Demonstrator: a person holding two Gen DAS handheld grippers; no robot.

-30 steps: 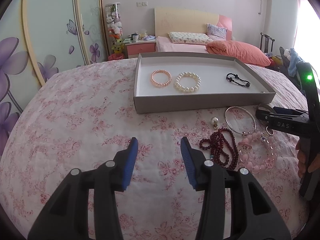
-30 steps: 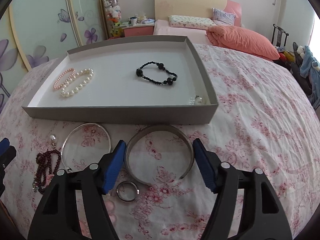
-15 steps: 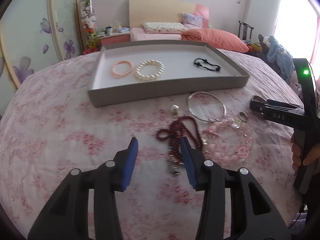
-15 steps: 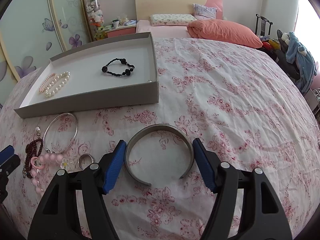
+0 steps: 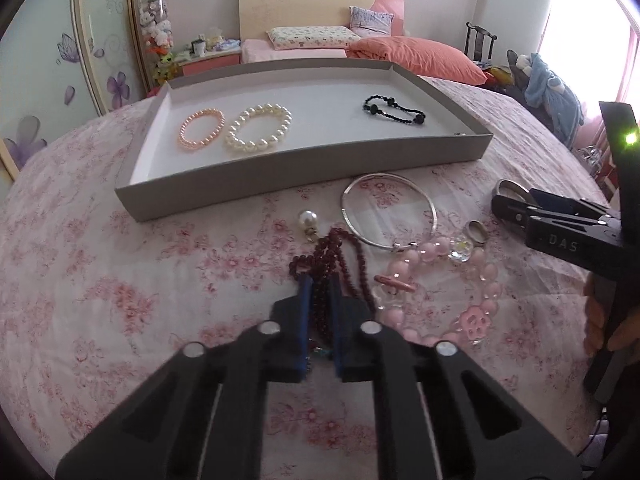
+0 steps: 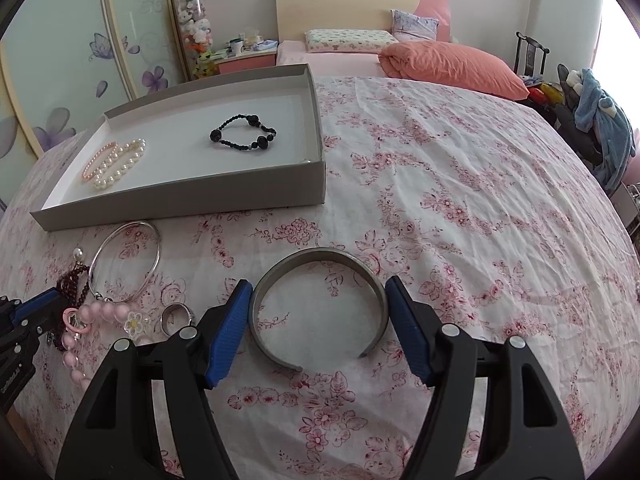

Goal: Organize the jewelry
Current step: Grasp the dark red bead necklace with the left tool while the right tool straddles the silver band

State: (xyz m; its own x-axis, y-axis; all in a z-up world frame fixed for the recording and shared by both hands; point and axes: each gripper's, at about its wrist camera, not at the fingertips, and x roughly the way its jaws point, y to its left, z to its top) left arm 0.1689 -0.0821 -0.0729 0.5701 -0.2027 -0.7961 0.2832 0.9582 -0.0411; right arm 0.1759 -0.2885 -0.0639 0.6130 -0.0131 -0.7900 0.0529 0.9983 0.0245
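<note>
My left gripper [image 5: 319,284] is shut on the dark red bead strand [image 5: 325,256], which lies on the flowered cloth. My right gripper [image 6: 318,294] is shut on a wide silver cuff bangle [image 6: 316,258], one pad on each side of it. A grey tray [image 5: 280,178] behind holds a pink pearl bracelet [image 5: 200,131], a white pearl bracelet [image 5: 258,130] and a black bead bracelet [image 5: 394,110]. On the cloth lie a thin silver bangle [image 5: 388,210], a pink bead bracelet [image 5: 440,292], a small ring [image 5: 476,232] and a pearl pendant [image 5: 307,219].
The table has a pink flowered cloth [image 6: 460,184] with open cloth right of the tray [image 6: 180,196]. A bed with orange pillows [image 6: 452,64] stands behind. The right gripper shows at the right edge of the left wrist view [image 5: 560,224].
My left gripper moved right and forward over the dark red strand and shut on it. My right gripper, still holding the cuff, swung right, so the tray shifted left in its view.
</note>
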